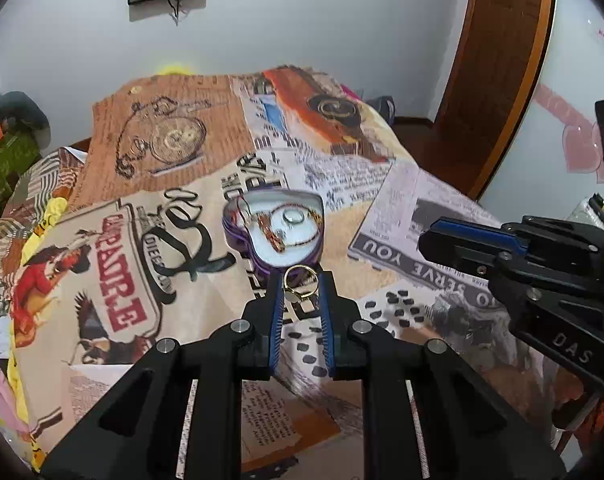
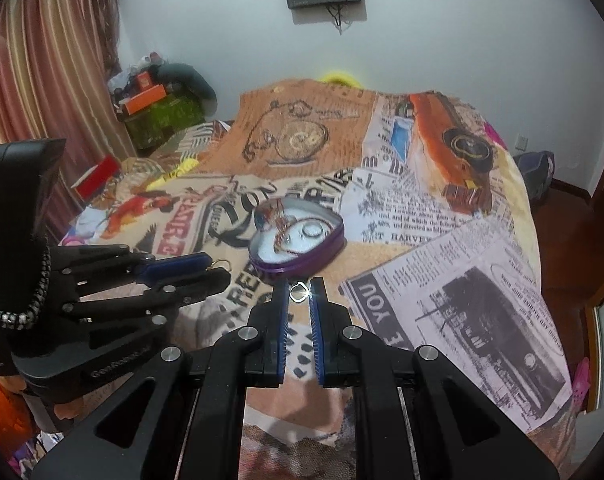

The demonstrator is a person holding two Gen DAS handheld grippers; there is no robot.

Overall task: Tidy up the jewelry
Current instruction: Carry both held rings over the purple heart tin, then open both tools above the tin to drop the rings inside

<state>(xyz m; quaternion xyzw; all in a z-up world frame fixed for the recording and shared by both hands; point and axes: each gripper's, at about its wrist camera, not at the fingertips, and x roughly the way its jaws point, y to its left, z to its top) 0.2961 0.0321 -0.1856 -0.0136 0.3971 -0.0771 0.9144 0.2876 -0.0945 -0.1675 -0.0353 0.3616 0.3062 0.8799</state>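
Left gripper point(image 1: 301, 285) pinches a gold ring point(image 1: 300, 282), right gripper point(image 2: 300, 289) seemingly a silver one point(image 2: 299, 292); both next go forward into the tin point(image 1: 238, 236).

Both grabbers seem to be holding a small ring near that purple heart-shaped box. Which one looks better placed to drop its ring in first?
Probably the left gripper: its gold ring hangs just at the purple box's near rim. The right gripper, holding a silver ring, looks slightly further back.
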